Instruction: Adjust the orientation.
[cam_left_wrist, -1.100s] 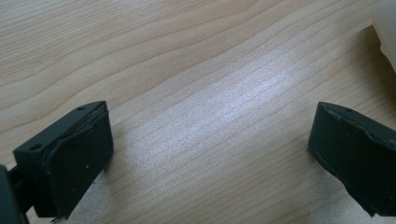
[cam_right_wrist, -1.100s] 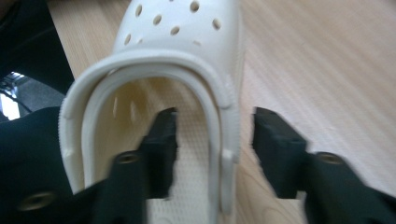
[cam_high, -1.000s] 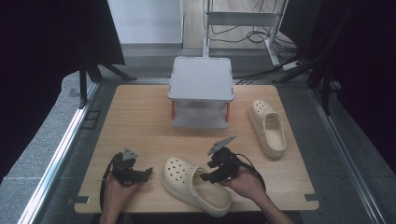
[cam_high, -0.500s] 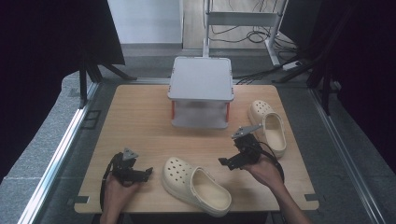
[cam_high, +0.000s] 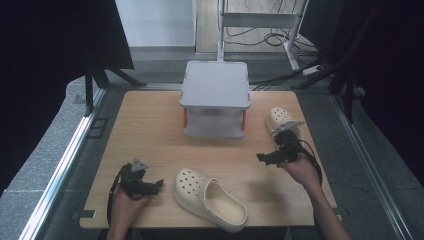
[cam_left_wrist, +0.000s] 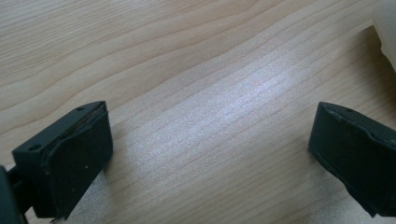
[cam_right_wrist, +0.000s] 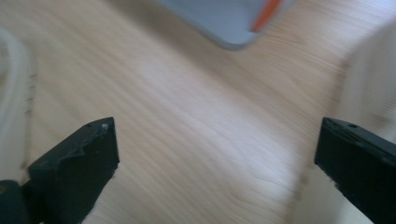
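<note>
**Right hand-held gripper beside far clog, jaws spread and empty**

Risks. The right hand-held gripper (cam_high: 263, 158) sits just beside the far clog (cam_high: 280, 120), with the gripper body overlapping that clog's near end in the high view. In my judgement the likeliest fault is a glancing contact: one jaw riding onto the rounded side wall and pushing the clog toward the right edge of the desk (cam_high: 150, 130) rather than seating on it. The clog looks soft and light, so a pinch on the thin heel rim could fold it or let it swing. The trailing cable lies close to the clog and could drag it. The grey stand (cam_high: 215, 90) is near on the inner side, so a wide approach could knock its orange-edged leg.

Positions. In the right gripper view the jaws have just been opening and stand spread wide, bare wood between them; a pale blurred clog wall lies at the right, by the right-hand jaw, and whether it touches I cannot tell. The near clog (cam_high: 210, 197) lies at the front of the desk, toe pointing left, well apart from the right gripper and just beside the left hand-held gripper (cam_high: 159, 184). The left gripper's jaws are also spread over bare wood, holding nothing.
</note>
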